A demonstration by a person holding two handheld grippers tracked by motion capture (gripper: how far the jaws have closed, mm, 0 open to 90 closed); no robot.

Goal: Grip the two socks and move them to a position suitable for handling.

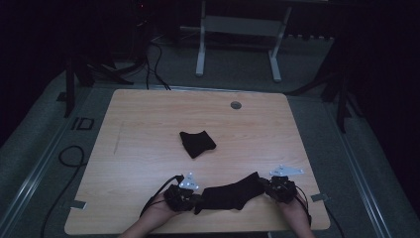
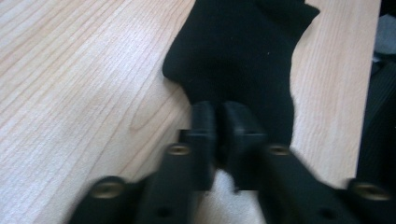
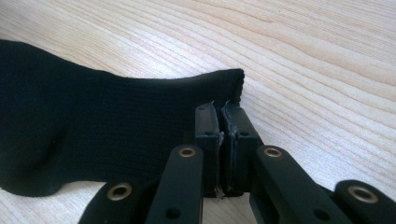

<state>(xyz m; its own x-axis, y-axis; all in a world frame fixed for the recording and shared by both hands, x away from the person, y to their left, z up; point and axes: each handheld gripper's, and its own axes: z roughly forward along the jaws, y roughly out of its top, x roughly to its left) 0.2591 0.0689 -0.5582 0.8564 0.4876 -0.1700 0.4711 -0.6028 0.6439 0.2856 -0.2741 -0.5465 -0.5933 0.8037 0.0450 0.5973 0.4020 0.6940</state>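
At the near edge of the table (image 1: 148, 119), a person's two hands each hold a gripper, and a black sock (image 1: 230, 194) lies stretched between them. The left gripper (image 1: 196, 200) has its jaws drawn together on one end of the sock; in the left gripper view (image 2: 218, 122) the two black jaws stand nearly touching, with dark cloth (image 2: 238, 56) running out ahead of them across the wood, though that picture is blurred and the pinch itself is hard to make out. The right gripper (image 1: 266, 184) is clamped on the other end: in the right gripper view (image 3: 220, 116) its jaws are pressed close with the ribbed cuff edge of the sock (image 3: 93, 126) caught between the pads, and the rest of the sock spreads away to that gripper's left, flat on the table.

Farther off, ahead of both grippers and well apart from them, a second black sock (image 1: 197, 143) lies folded in a small bundle near the middle of the table. Beyond it, close to the far edge, sits a small round grey cap (image 1: 236, 104) set into the tabletop.
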